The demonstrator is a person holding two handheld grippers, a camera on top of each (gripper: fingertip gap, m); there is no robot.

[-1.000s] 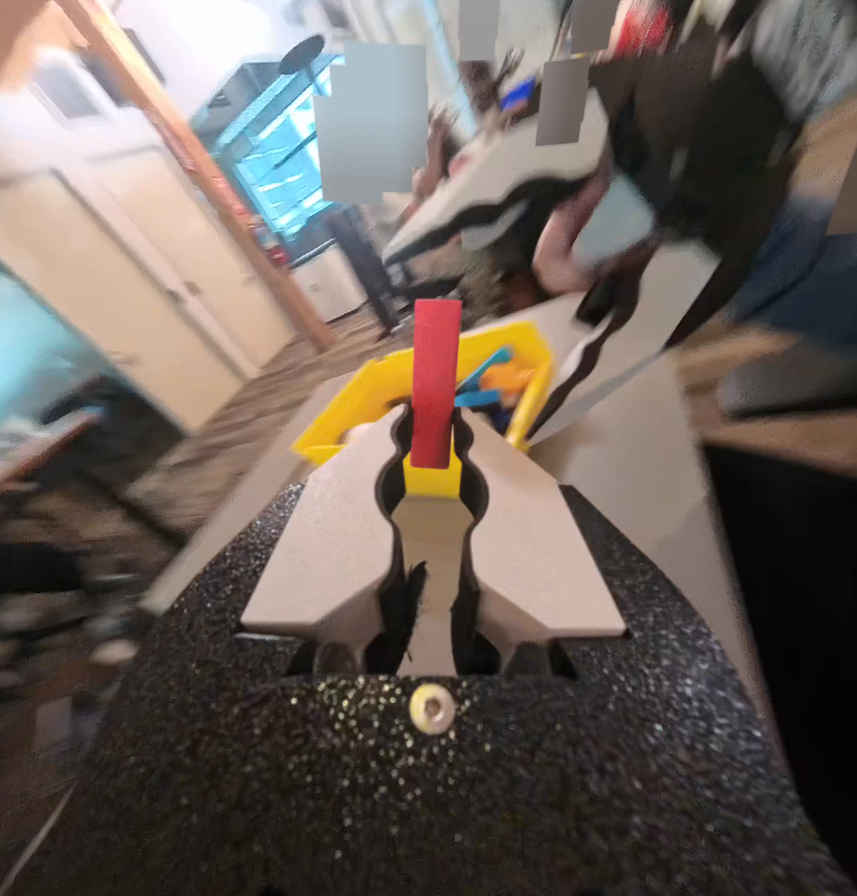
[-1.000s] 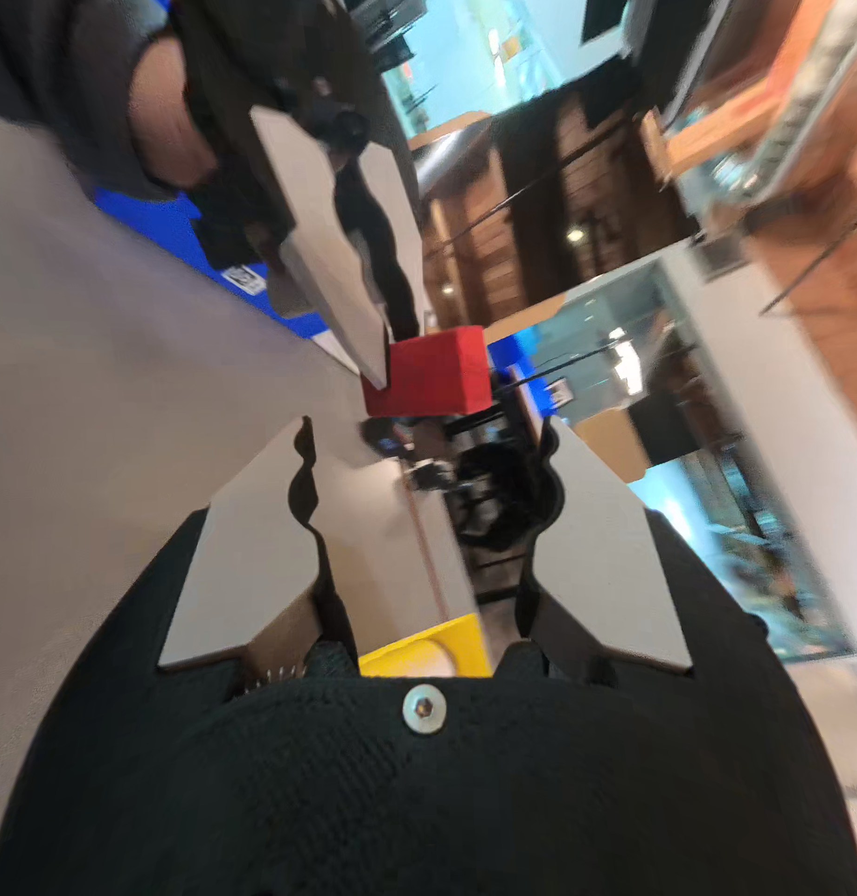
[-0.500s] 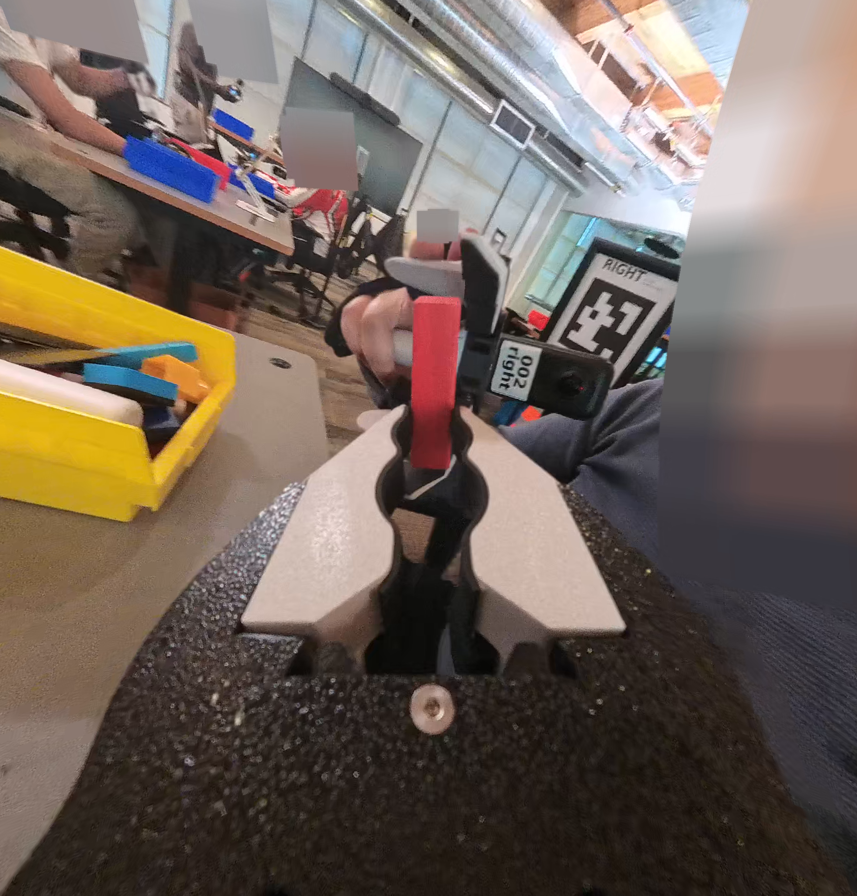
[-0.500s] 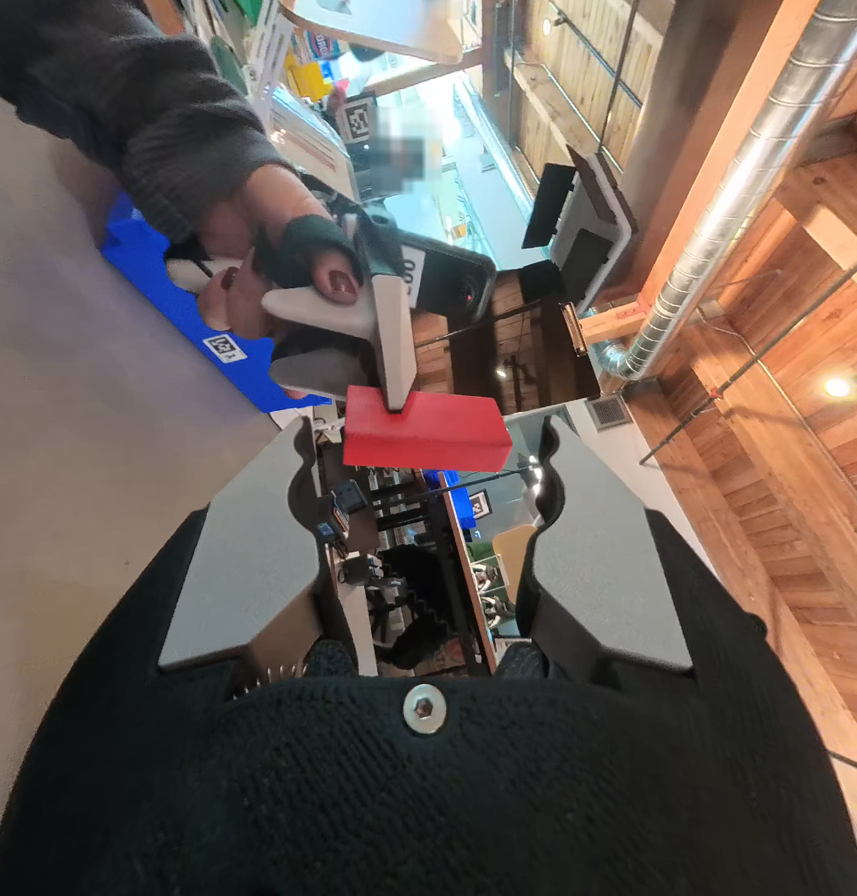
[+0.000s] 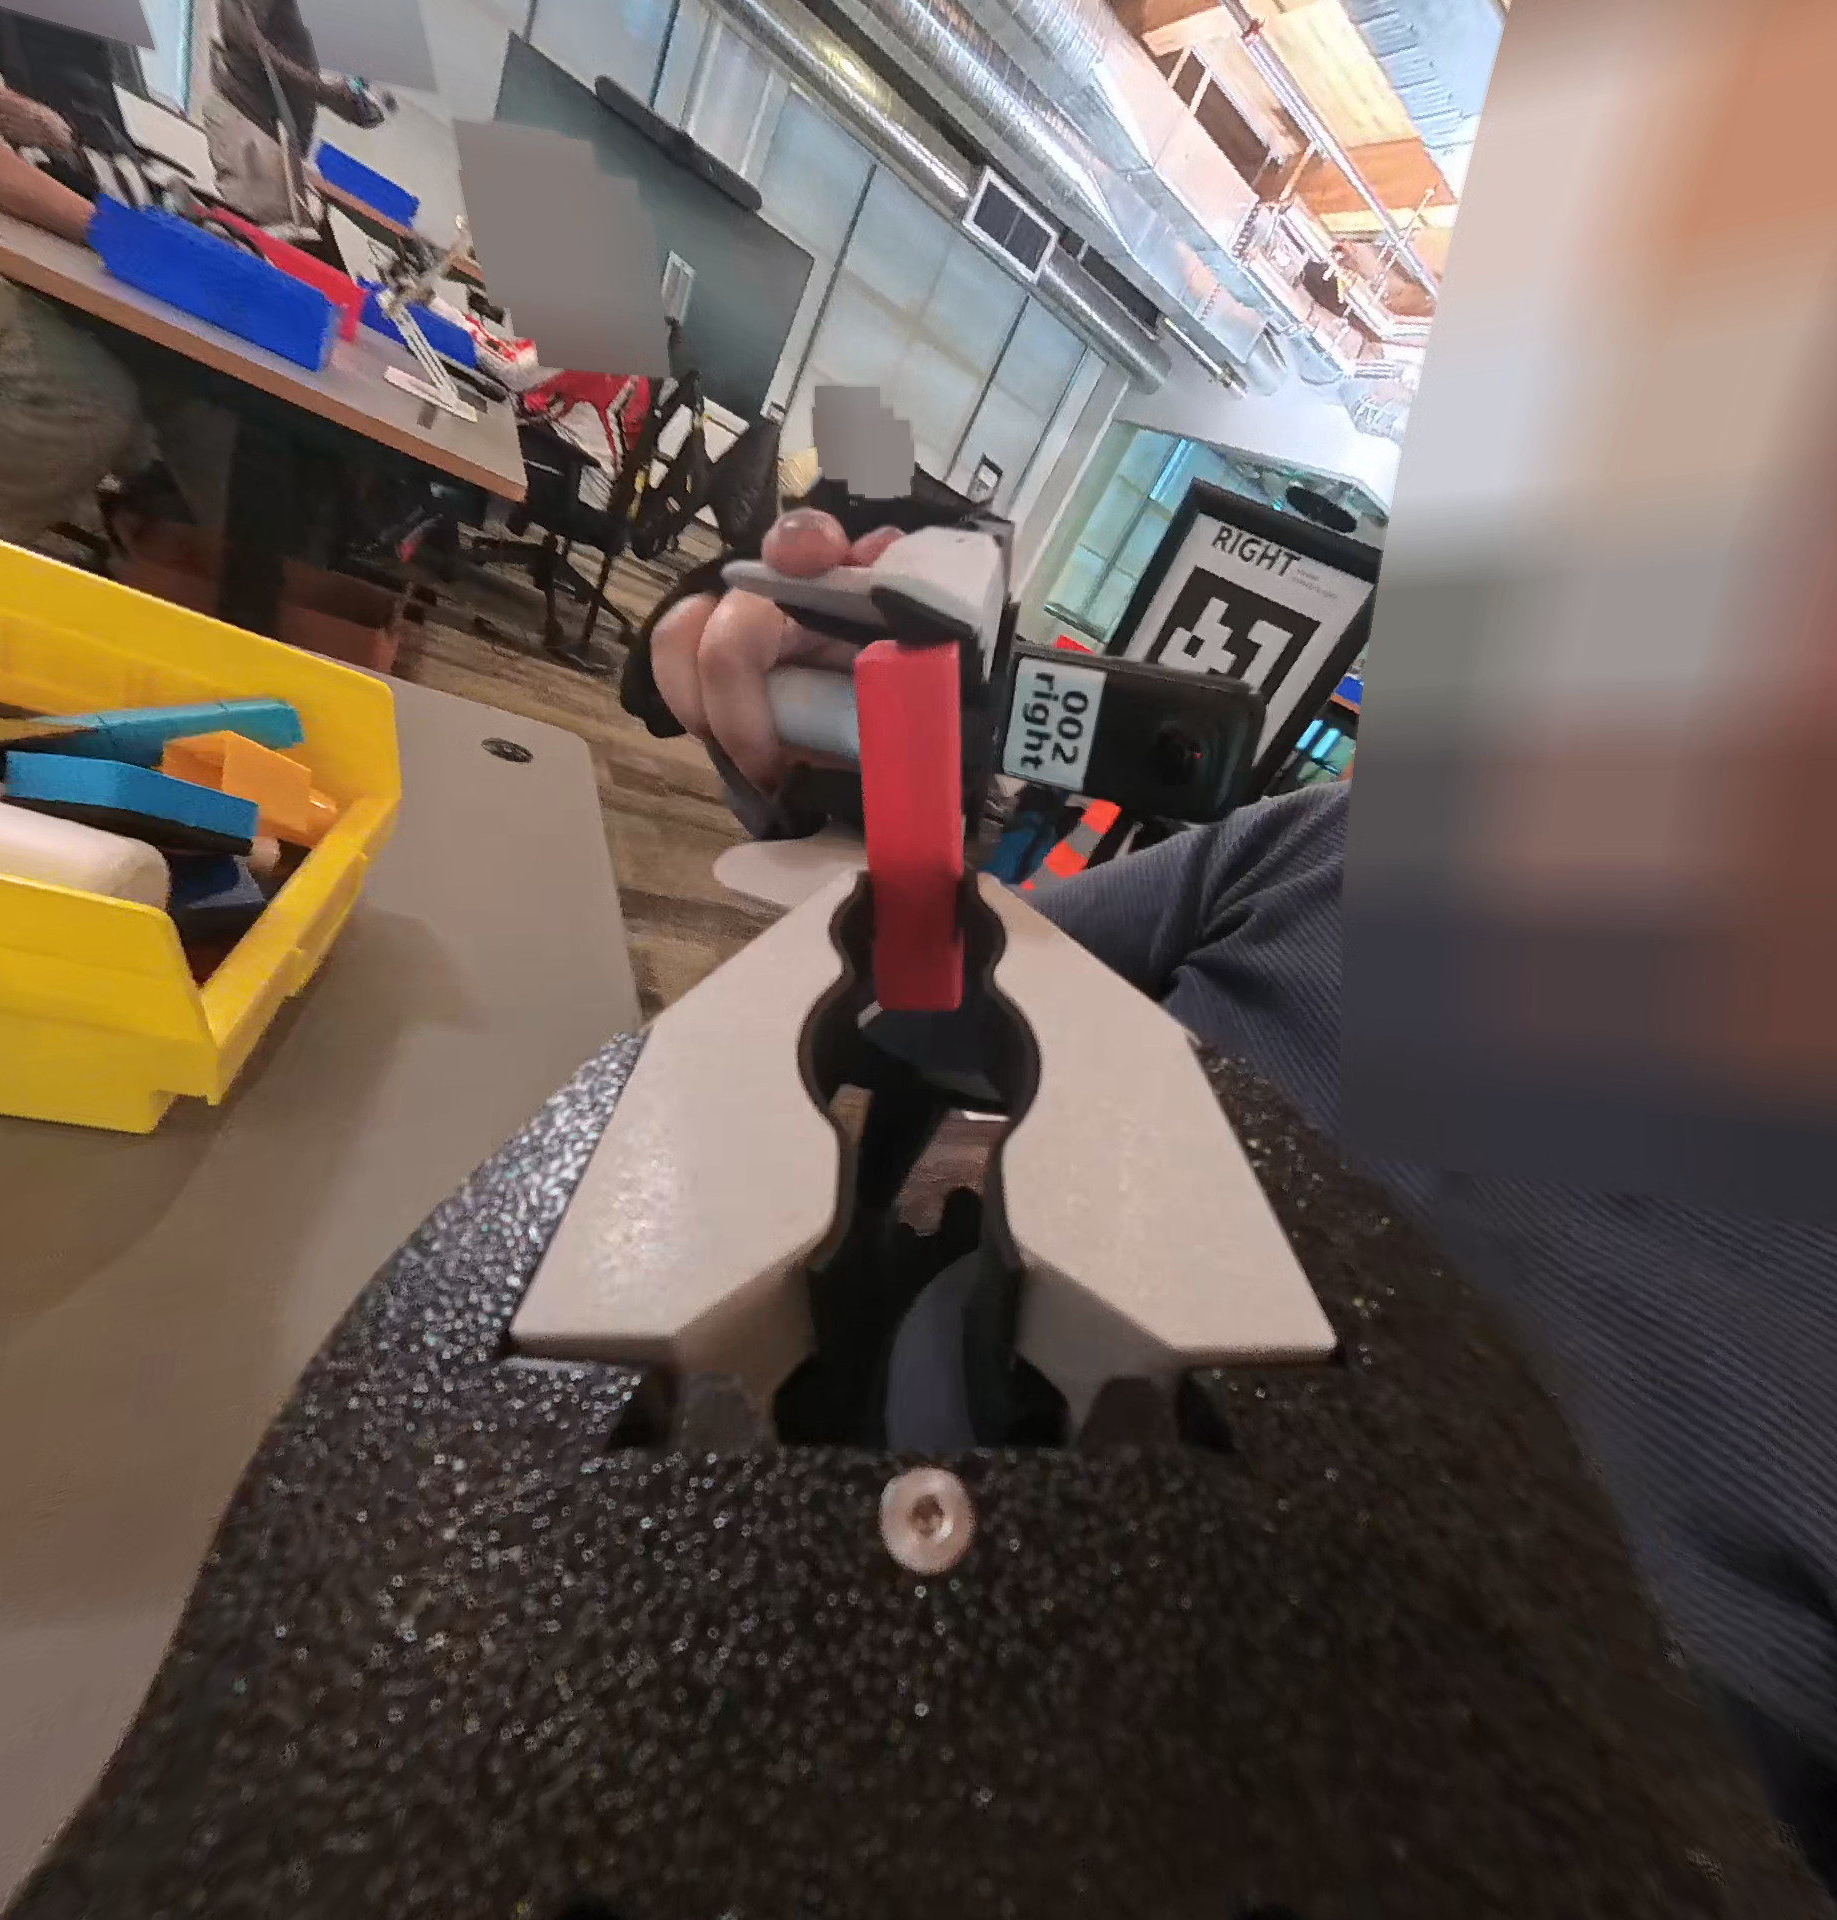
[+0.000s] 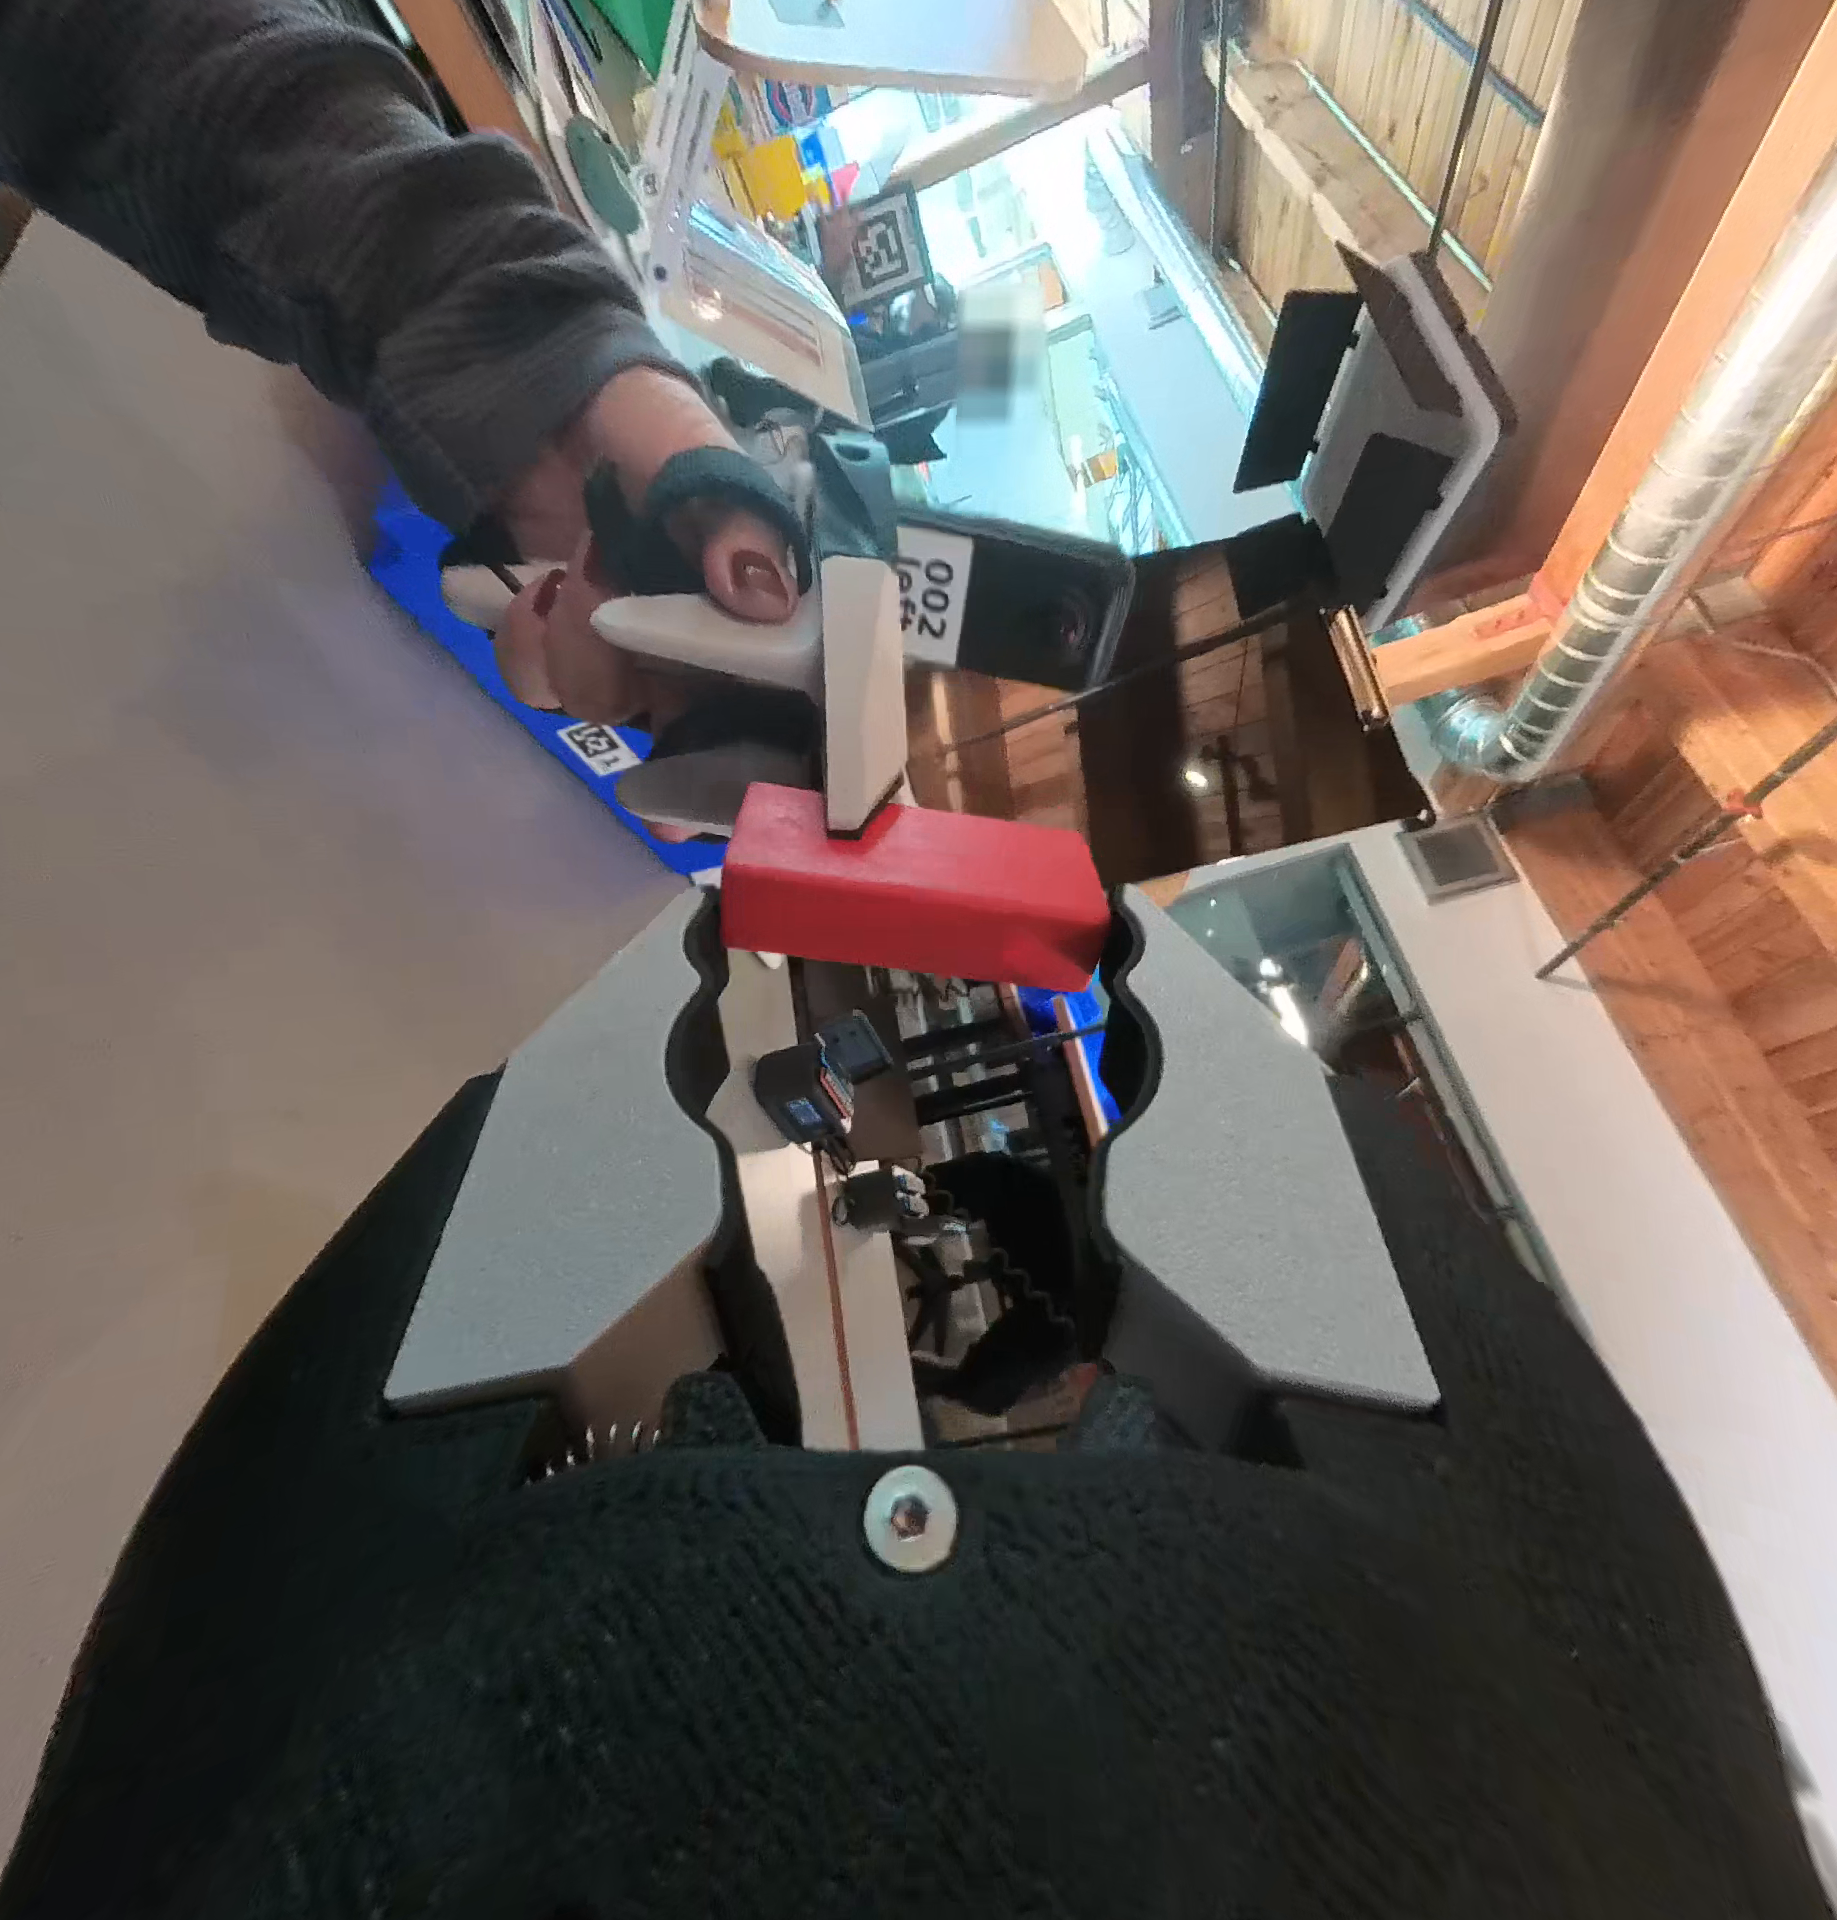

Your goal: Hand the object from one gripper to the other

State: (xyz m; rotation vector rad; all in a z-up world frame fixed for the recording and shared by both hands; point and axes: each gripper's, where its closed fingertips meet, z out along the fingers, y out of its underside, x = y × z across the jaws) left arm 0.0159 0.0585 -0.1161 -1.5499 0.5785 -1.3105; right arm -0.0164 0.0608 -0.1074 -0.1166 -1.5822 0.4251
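Note:
A red rectangular block [image 5: 909, 810] stands between the fingers of my left gripper [image 5: 914, 904], which is shut on its lower part. In the right wrist view the same block [image 6: 914, 904] lies crosswise between the fingertips of my right gripper [image 6: 914, 935], whose jaws touch both its ends. The left gripper's finger [image 6: 862, 707] presses on the block's top face near its left end. In the left wrist view the right gripper's upper finger [image 5: 872, 577] sits on the block's top end; its lower finger is mostly hidden. Both grippers are held in the air by hands.
A yellow bin [image 5: 62, 1039] with blue, orange and white pieces stands on the grey table [image 5: 270, 1247] to the left. A blue bin [image 6: 415, 561] lies behind the left hand. A person's sleeve [image 5: 1516, 1351] fills the right side.
My right gripper's jaws have narrowed from wide open until they meet the block's ends. The block has tilted slightly in the left gripper. Both grippers came closer together.

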